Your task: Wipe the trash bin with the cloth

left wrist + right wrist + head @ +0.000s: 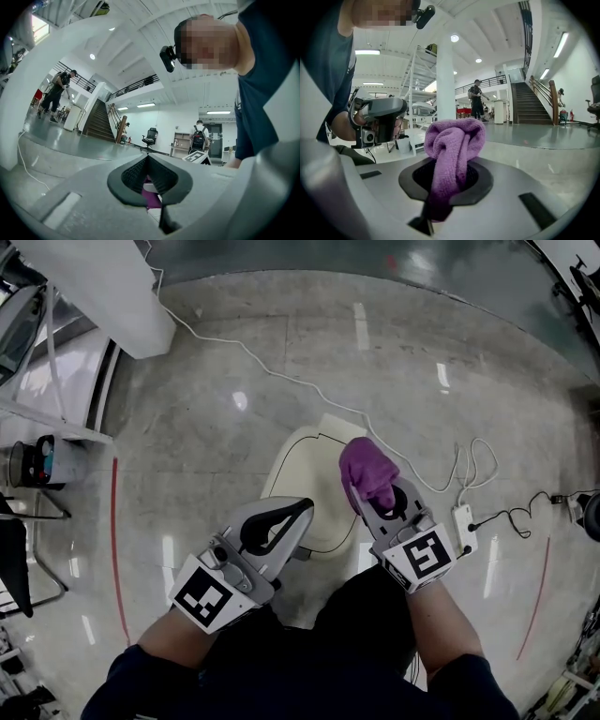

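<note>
Head view: the cream trash bin (305, 460) stands on the floor (206, 399). Over its right side the right claw (371, 499) grasps the purple cloth (367, 472). At its near left edge the left claw (305, 509) is clenched, empty.

The head view looks steeply down from above the person onto the floor (234, 381), the bin (300, 456), the left gripper (307, 507) and the right gripper (364, 504). Each gripper view sits low and close behind its own jaws, tilted up across the hall. Both catch the stairs (96, 124). The right one shares the cloth (367, 470) with the head view.
</note>
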Demonstrator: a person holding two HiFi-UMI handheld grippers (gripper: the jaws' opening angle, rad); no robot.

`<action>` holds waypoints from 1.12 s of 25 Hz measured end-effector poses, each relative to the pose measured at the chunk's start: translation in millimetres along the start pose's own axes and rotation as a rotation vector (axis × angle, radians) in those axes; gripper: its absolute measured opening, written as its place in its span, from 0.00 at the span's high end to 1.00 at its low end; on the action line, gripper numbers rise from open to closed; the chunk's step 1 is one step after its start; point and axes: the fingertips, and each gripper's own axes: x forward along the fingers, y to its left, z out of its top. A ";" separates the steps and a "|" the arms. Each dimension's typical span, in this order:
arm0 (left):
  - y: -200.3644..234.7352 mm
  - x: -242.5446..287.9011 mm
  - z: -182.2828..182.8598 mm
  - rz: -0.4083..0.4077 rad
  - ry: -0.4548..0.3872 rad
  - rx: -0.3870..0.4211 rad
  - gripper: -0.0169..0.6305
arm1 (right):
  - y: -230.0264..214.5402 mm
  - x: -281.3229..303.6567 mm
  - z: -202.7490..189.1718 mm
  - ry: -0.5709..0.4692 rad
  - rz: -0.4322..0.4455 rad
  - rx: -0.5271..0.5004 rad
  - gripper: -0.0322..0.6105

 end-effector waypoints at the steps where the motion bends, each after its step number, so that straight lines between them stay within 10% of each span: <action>1: 1.6 -1.2 -4.4 0.002 -0.002 0.001 0.98 | -0.1 3.7 -2.1 0.000 0.004 -0.009 0.84; 14: 9.1 -26.1 -22.0 0.042 -0.011 0.030 0.98 | -8.7 73.5 -15.4 0.047 0.056 -0.080 0.84; 28: 12.2 -41.6 -25.3 0.077 -0.015 0.035 0.98 | -16.0 128.5 -92.2 0.413 0.118 -0.402 0.84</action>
